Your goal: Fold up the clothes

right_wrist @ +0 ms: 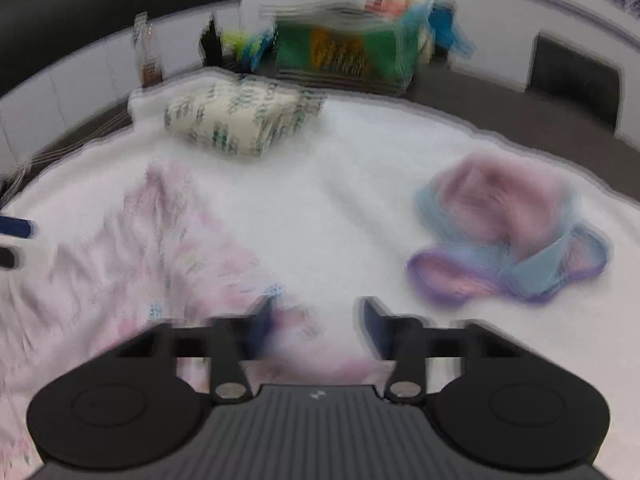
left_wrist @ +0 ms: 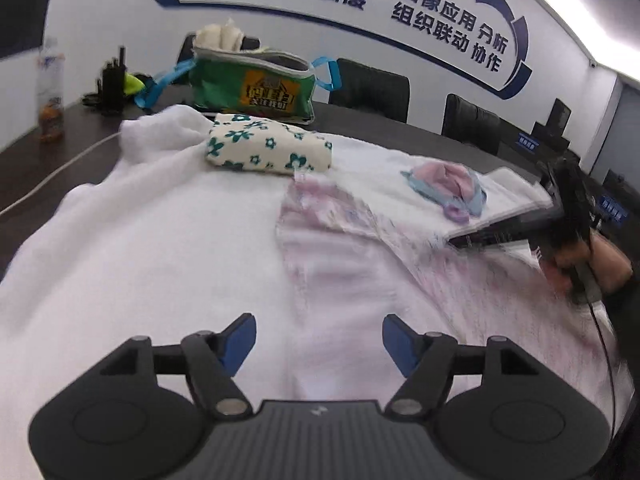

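Note:
A pale pink printed garment (left_wrist: pixel 340 264) (right_wrist: pixel 160 248) lies spread on a white fluffy blanket (left_wrist: pixel 140 240) (right_wrist: pixel 340 184). My left gripper (left_wrist: pixel 319 340) hovers open over the garment's left edge, nothing between its blue pads. My right gripper (right_wrist: pixel 316 320) is blurred; its fingers stand apart over a pink corner of the garment, which lies between and under them. In the left wrist view the right gripper (left_wrist: pixel 456 238) shows at the right, held by a hand. Further back lie a crumpled pink and blue garment (left_wrist: pixel 448 188) (right_wrist: pixel 508 232) and a folded flower-print cloth (left_wrist: pixel 268 148) (right_wrist: pixel 240 120).
A green bag (left_wrist: pixel 256 84) (right_wrist: pixel 344 56) with blue handles stands behind the blanket on the dark table (left_wrist: pixel 360 120). A bottle (left_wrist: pixel 50 88) and a black radio (left_wrist: pixel 112 80) stand at the far left. Black chairs (left_wrist: pixel 372 88) line the white wall.

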`<state>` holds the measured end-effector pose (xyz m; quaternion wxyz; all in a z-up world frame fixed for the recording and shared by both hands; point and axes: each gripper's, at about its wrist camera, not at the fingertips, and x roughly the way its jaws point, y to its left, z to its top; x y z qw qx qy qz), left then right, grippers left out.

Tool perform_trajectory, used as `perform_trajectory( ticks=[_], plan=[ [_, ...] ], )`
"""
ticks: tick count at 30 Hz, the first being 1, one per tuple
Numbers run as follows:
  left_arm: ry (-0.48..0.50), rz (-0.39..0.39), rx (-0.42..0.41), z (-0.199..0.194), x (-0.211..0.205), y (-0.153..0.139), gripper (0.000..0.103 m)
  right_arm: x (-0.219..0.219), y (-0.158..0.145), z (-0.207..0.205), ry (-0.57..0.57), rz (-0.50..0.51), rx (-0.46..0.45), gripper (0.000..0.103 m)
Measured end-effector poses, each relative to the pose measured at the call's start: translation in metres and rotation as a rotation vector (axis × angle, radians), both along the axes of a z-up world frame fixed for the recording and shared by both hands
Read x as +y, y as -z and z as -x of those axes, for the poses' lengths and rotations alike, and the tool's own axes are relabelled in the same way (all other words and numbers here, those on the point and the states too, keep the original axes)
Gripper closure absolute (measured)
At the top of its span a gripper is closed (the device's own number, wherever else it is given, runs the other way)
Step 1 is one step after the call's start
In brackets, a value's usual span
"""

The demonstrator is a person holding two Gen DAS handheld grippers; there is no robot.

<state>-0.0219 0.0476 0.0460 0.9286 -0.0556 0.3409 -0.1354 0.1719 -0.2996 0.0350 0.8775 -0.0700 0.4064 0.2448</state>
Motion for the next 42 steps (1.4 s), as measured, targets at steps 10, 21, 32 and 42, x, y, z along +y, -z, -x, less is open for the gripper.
perform_trajectory(
  ticks=[10, 21, 32, 42],
  plan=[
    [-0.026, -0.11, -0.033, 0.062, -0.007, 0.011, 0.035, -0.016, -0.006, -0.019, 0.305, -0.001, -0.059, 0.06],
    [-0.023, 0.052, 0.09, 0.077, -0.002, 0.025, 0.1, 0.118, -0.019, -0.049, -0.138, 0.077, -0.056, 0.052],
    [-0.152, 0.155, 0.031, 0.092, 0.068, 0.008, 0.103, 0.18, -0.031, -0.056, -0.191, 0.016, -0.111, 0.1],
    [-0.349, 0.06, -0.099, 0.12, 0.092, -0.007, 0.064, 0.258, -0.026, -0.059, -0.188, 0.131, -0.151, 0.092]
  ],
)
